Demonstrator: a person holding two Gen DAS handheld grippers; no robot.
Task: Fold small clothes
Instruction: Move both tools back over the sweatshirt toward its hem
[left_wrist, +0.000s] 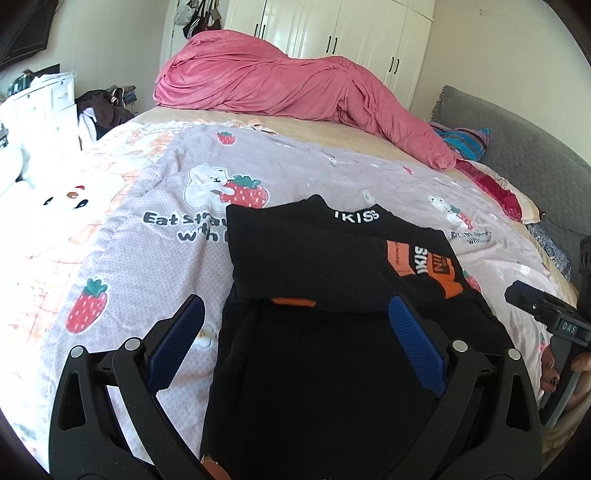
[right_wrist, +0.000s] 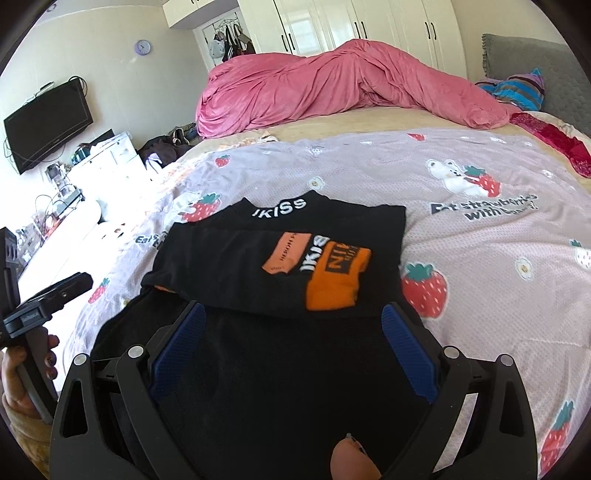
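A small black garment (left_wrist: 321, 306) with orange patches and white "IKISS" lettering lies on the bed, its sleeves folded in over the body; it also shows in the right wrist view (right_wrist: 280, 280). My left gripper (left_wrist: 295, 314) is open and empty, hovering over the garment's near left part. My right gripper (right_wrist: 291, 317) is open and empty, its blue-padded fingers (right_wrist: 402, 332) spread over the garment's near half. The right gripper's body shows at the right edge of the left wrist view (left_wrist: 546, 314). The left gripper's body shows at the left edge of the right wrist view (right_wrist: 44, 299).
The garment lies on a lilac strawberry-print sheet (right_wrist: 480, 229) that covers the bed. A bunched pink duvet (left_wrist: 280, 85) lies at the far end. A grey headboard (left_wrist: 524, 147) and striped pillows are at the right. White drawers (left_wrist: 40, 107) stand left of the bed.
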